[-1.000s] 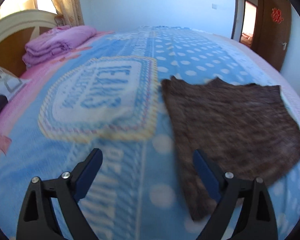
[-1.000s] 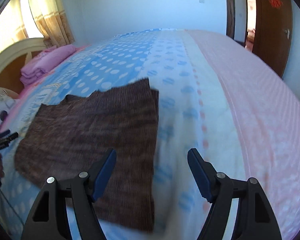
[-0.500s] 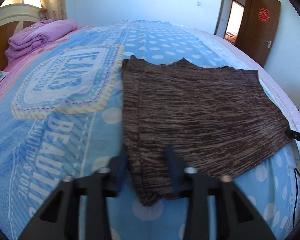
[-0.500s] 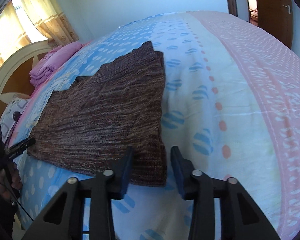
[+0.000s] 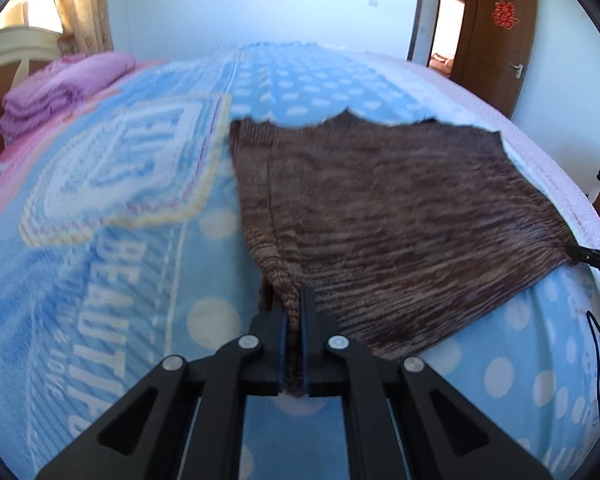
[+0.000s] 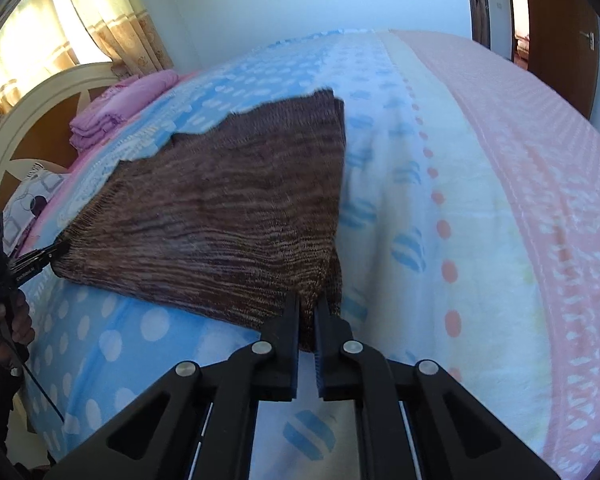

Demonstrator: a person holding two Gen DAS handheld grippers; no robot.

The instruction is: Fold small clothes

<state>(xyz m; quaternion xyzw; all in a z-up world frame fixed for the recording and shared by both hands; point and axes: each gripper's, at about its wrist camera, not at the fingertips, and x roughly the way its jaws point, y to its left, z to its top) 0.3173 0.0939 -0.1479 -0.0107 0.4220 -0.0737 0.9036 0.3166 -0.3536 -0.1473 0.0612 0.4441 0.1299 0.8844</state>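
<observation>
You have no container here; the brown knitted garment (image 5: 380, 216) lies spread on the bed (image 5: 120, 280), on its blue blanket with white dots. Your left tool (image 5: 294, 322) is clenched on the near left corner of the garment, and the cloth is bunched between its two fingers and pulled up a little from the blanket. Your right tool (image 6: 308, 320) is clenched on the near right corner of the same garment (image 6: 220, 216) in the same way. Between the two corners the near edge looks stretched, while the far part rests flat on the bed.

The blanket shows a large printed badge with letters to the left of the garment, and a pink and cream striped part (image 6: 520, 200) to the right. A folded pile of purple cloth (image 5: 60, 88) sits near the headboard (image 6: 40, 120), well apart from the garment. Behind it hang yellow curtains (image 6: 112, 16), and a brown door (image 5: 496, 36) stands open at the far right.
</observation>
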